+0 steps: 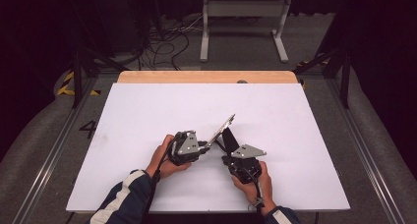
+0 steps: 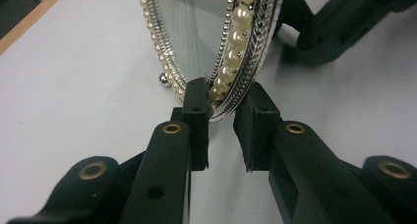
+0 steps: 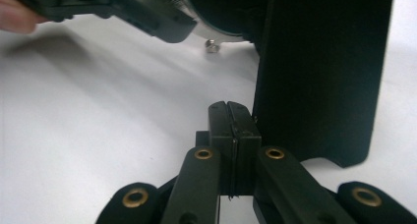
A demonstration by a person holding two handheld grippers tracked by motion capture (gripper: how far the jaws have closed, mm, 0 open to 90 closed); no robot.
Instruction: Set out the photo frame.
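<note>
Pearl-rimmed picture frame (image 1: 222,129) sits near centre of the white table (image 1: 147,116), tilted, glass side facing left, black back stand (image 1: 229,137) propping it on the right. No containers on the table; nothing w/ contents to report.

Left gripper (image 1: 206,145), held in person's left hand (image 1: 164,160), comes at the frame's near edge from the left. In left gripper view the jaws straddle the pearl-and-silver rim (image 2: 231,71): one pad against the glass side, the other just off the back, so a loose hold at most, not a firm clamp.

Right gripper (image 3: 233,121), in right hand (image 1: 253,182), is just near & right of the stand. Its jaws are fully closed, pads together, nothing between them, tip just beside the stand's (image 3: 319,76) edge; contact not clear.

Small silver foot (image 3: 212,46) of the frame rests on the table.
</note>
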